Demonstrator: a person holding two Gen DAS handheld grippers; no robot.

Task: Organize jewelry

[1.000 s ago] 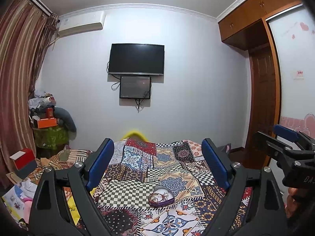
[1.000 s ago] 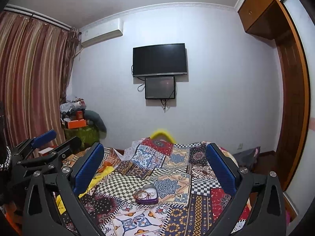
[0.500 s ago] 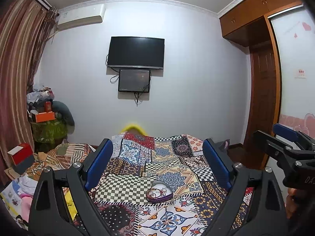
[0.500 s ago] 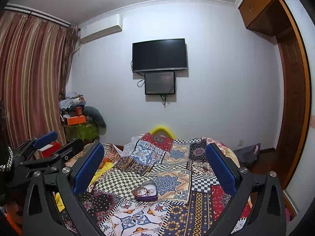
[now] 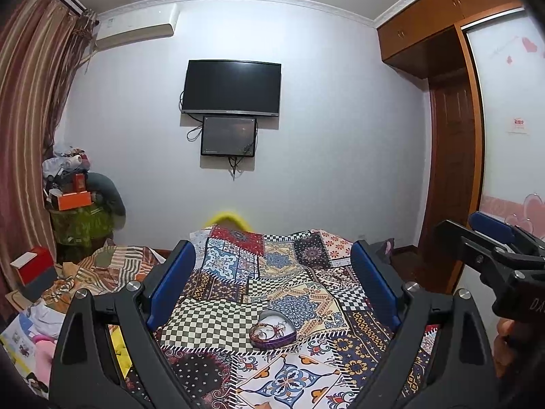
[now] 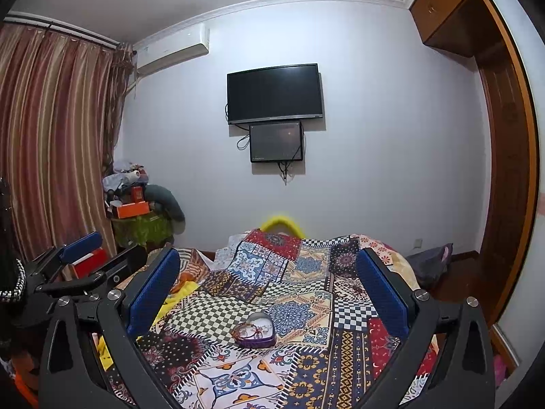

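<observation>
Spreading beneath both grippers, a patchwork bedspread (image 5: pixel 289 283) covers the bed. The left gripper (image 5: pixel 272 289) and right gripper (image 6: pixel 269 289) hover released, empty. Ahead between their fingers sits a heart-shaped jewelry box (image 6: pixel 255 334) holding tangled bracelets (image 5: pixel 270 327).

Pale wall (image 5: pixel 323 102) with black TV (image 5: pixel 231 88) mounted, smaller dark screen (image 5: pixel 228 136) just below, cables dangling. Air conditioner (image 5: pixel 136 29) high left, beside striped reddish curtains (image 6: pixel 51 136). Wooden wardrobe (image 5: pixel 446 13) and dark door (image 5: pixel 453 170) right. Bed under patchwork quilt (image 6: pixel 299 293). Cluttered pile with orange box (image 5: pixel 73 200) in left corner.
</observation>
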